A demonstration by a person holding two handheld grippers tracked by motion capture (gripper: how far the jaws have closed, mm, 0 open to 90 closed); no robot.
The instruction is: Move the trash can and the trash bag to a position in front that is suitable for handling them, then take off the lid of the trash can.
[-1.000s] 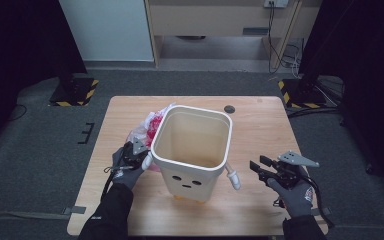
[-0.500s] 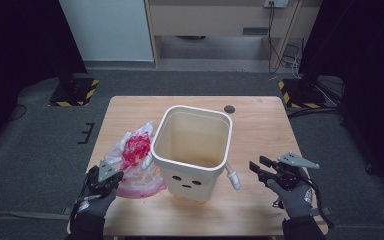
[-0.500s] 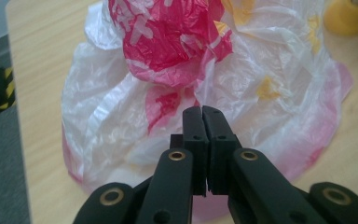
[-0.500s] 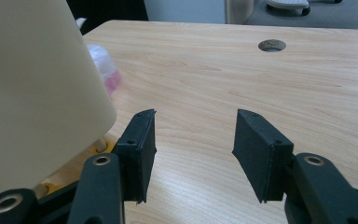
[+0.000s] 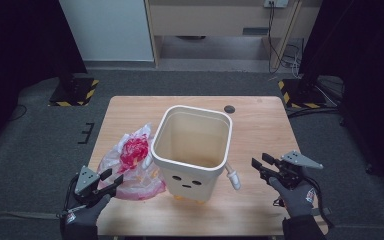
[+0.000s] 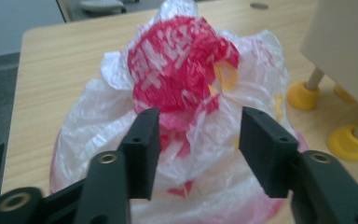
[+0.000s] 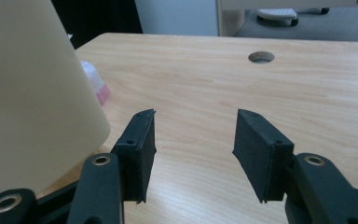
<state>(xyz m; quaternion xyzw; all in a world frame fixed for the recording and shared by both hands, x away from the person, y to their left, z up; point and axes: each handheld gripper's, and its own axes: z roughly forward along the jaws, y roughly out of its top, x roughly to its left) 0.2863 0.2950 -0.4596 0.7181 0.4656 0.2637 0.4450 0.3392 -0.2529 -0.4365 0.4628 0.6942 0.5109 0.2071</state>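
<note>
Where the cream bin [image 5: 192, 145] stands mid-table, it hides the bag's right edge from my high view. The plastic bag [image 5: 130, 165], white with red print, lies crumpled on the wooden table [image 5: 260, 125] against the bin's left side. My left gripper [image 5: 111, 181] sits released just before the bag, nothing grasped. My right gripper [image 5: 259, 165] hangs spread apart right of the bin, near its white side handle [image 5: 232, 177].

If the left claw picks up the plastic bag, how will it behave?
The bag looks thin and crumpled, so it will probably sag and deform. It seems light, and may slide when pushed. The open left claw should pinch a fold.
</note>
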